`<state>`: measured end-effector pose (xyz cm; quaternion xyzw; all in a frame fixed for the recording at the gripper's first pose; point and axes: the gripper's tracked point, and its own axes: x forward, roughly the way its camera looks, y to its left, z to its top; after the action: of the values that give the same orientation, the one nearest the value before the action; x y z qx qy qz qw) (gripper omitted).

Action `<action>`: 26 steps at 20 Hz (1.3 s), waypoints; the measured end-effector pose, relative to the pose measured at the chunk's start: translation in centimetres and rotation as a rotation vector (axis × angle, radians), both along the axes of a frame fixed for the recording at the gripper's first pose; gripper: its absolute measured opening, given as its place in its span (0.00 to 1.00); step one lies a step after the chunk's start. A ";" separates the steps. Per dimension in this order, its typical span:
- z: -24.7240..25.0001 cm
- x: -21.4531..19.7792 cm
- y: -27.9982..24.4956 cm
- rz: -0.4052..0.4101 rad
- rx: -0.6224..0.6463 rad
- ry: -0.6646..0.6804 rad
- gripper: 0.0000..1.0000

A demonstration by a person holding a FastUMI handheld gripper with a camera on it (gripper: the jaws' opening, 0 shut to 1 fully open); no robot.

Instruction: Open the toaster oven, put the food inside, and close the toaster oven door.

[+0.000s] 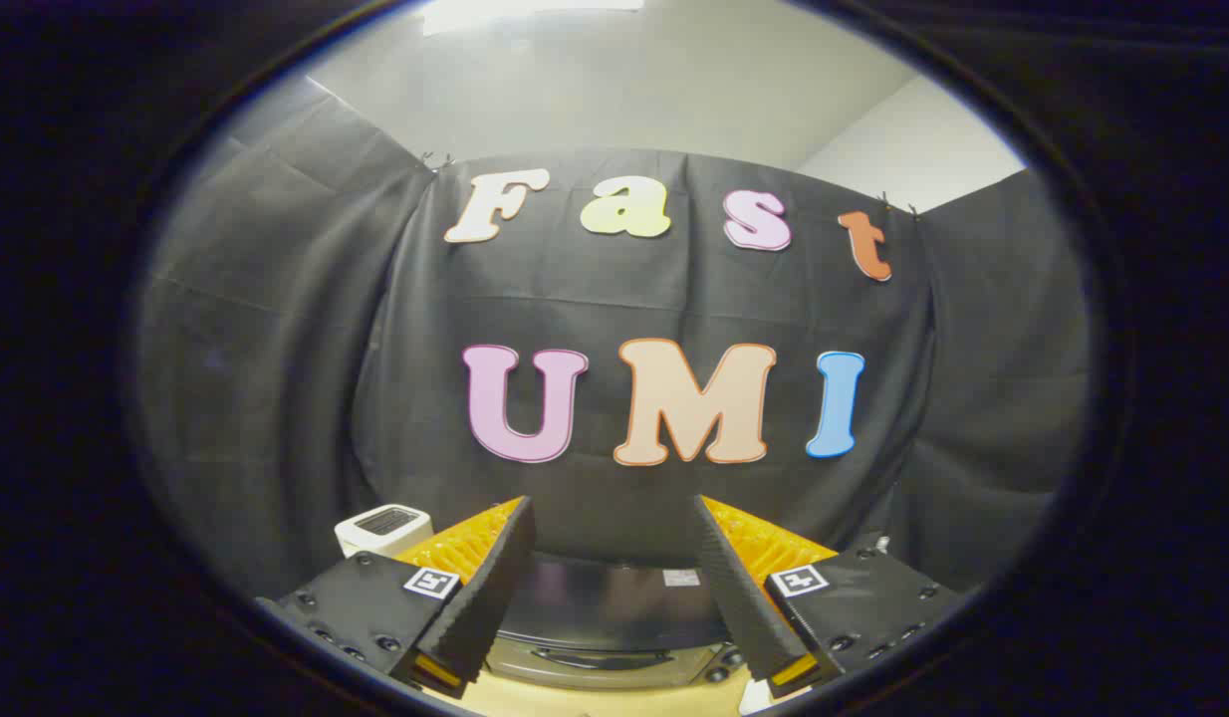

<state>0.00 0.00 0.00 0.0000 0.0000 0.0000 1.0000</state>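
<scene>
The gripper (612,518), with its two black ribbed fingers (490,588) backed in orange-yellow plastic, was held with the jaws wide apart and nothing between them. Each finger sprang from a black block bearing a small square black-and-white marker (431,583).

Below and just ahead of the fingers, seen through the gap between them, sat the dark, glossy-topped toaster oven (610,607), its flat black top carrying a small pale sticker (681,578). Its silver-grey front edge with a long curved handle (600,659) lay nearest the base of the jaws, with dark round knobs (716,673) beside the right finger. The door appeared closed, though little of the front was visible. The oven stood on a pale wooden tabletop (595,702).

Beyond the left finger stood a small white boxy appliance with a dark vented top (383,526). The black cloth wall (276,398) hung behind everything.
</scene>
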 end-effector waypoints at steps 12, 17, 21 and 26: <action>-0.8 0.4 2.0 0.026 0.023 0.083 0.97; 0.0 0.2 2.4 0.037 0.050 0.072 0.97; 0.2 -0.2 2.2 0.029 0.058 0.073 0.97; -0.9 -0.9 1.4 -0.005 0.030 0.113 0.97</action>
<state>-0.92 1.41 -0.87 0.0149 0.0564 -0.0023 0.9983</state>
